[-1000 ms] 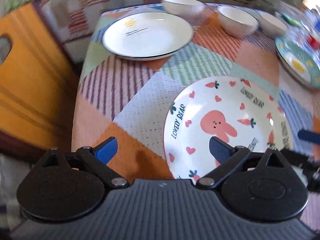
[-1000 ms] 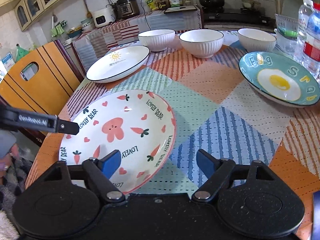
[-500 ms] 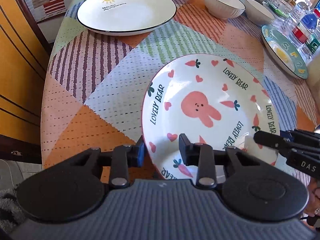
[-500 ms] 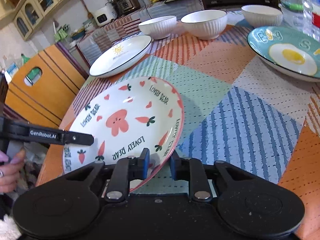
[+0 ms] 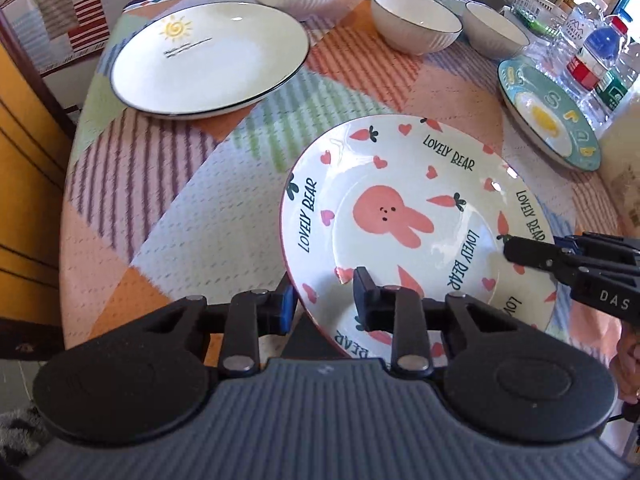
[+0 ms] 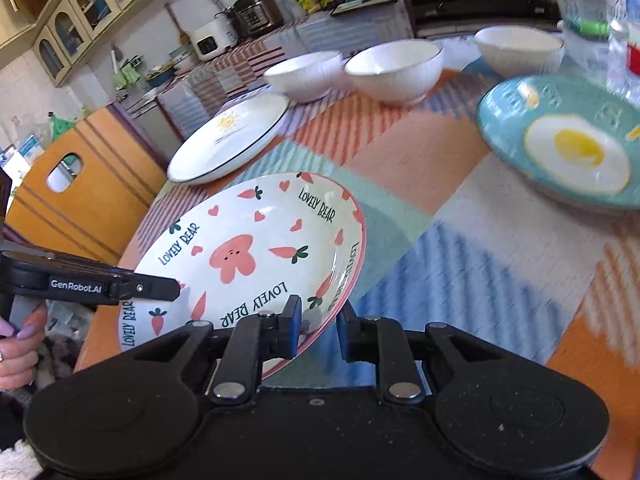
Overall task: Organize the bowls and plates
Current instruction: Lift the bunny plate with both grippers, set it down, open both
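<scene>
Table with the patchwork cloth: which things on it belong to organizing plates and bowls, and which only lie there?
Job: round rabbit-print plate; white sun-print plate; teal fried-egg plate; three white ribbed bowls.

Lying about: clear plastic water bottles; white plastic basket.
</scene>
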`<state>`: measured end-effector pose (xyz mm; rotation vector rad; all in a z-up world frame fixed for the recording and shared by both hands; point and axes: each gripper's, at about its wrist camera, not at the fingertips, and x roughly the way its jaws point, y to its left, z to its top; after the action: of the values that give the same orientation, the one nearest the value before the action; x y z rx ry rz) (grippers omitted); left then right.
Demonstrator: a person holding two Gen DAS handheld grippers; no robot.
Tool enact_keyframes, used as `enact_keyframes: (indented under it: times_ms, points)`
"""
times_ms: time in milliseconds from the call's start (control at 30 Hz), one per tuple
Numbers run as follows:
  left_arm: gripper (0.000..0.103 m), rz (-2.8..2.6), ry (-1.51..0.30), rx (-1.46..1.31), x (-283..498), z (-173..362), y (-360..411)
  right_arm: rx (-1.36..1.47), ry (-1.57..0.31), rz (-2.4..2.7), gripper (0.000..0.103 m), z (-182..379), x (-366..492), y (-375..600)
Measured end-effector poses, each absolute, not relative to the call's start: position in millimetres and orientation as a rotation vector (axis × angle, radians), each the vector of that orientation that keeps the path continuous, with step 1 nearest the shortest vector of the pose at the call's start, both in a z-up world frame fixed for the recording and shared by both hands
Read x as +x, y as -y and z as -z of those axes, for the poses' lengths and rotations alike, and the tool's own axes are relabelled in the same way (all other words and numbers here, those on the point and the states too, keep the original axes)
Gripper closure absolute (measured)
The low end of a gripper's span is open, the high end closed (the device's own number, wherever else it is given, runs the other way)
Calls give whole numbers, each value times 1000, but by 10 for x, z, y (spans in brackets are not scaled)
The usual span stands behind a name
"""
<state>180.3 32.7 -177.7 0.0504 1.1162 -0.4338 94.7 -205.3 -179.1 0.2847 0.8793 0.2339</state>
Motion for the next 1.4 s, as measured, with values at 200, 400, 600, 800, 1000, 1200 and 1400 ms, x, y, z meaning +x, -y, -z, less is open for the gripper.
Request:
enact_keyframes:
  times_ms: [200,400,600,800,1000,1200,1400]
  points:
    - [75,443,-1105,37,2111,1743,-58,249,-841,-197,79,1705,1144,2236]
    - [75,447,-1102,37,2336,1787,83,239,-827,-172,79,1699,1325,2331]
    - [75,443,-1112,43,2450,1876,139,228,-842,-143,79,1791,1448,2278]
    - [75,448,-1178,48,2472,1938,173,252,-864,-103,76,1820,1505,2295]
    - [73,442,-1173,101,2424,1736,167,275,-842,-6,57,1752,1515,2212]
    - [68,393,-1118,152,2411,1353,7,140,-790,13,40,1326,1433,1966]
    - [62,341,-1090,123,2442,1113,-351,140,-767,-30,32,1011,1431,1708]
